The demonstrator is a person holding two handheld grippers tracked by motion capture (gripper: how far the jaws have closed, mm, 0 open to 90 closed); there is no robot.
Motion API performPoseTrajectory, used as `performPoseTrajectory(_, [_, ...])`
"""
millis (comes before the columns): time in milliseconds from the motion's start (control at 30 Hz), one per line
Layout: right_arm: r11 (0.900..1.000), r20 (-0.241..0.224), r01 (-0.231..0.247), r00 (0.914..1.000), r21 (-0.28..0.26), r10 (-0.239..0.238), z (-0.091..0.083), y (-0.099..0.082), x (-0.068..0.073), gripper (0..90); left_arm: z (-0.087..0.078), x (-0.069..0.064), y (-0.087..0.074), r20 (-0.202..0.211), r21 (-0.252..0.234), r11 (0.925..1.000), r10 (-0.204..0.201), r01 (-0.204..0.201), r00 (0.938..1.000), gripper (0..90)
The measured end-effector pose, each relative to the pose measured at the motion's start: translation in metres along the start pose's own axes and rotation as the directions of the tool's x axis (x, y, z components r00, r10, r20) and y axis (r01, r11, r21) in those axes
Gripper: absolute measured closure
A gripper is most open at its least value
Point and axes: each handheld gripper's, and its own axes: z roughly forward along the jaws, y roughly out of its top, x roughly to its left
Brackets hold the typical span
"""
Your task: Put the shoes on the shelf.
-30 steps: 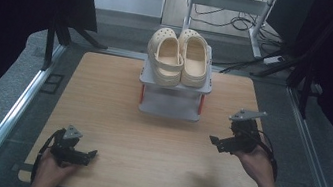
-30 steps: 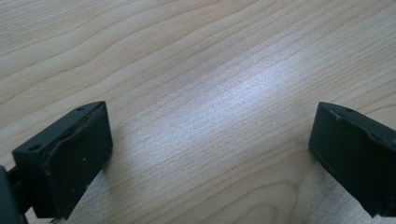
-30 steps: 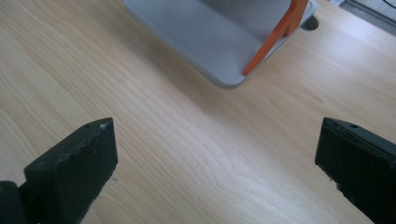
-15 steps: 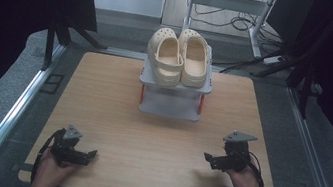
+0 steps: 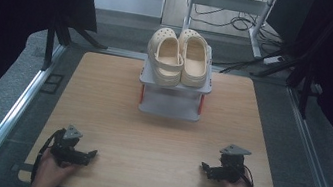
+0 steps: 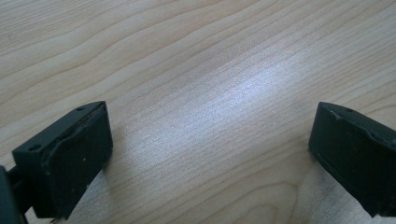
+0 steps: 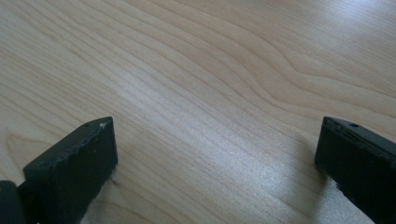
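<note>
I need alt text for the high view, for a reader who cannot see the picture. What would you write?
A pair of cream clogs sits side by side on a small grey two-tier rack at the far middle of a wooden table. At the near edge, the left gripper and right gripper rest open, each held in a hand, jaws pointing inward.

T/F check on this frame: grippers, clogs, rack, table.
1. Both clogs sit on the top of the small grey rack. True.
2. The left gripper is shut on a clog. False: its jaws are wide apart over the bare wooden table.
3. The right gripper is open. True.
4. The clogs are black. False: they are cream.
5. The rack stands at the table's near edge. False: it stands at the far side, and the grippers are near.
</note>
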Motion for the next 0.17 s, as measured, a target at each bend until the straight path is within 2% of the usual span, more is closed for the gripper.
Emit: performPoseTrajectory(167, [1.0, 0.002, -0.001, 1.0, -0.001, 0.001, 0.0, -0.0005, 0.0004, 0.0, 0.0001, -0.0002, 0.0, -0.002, 0.0, 1.0, 0.0, 0.0, 1.0, 0.0])
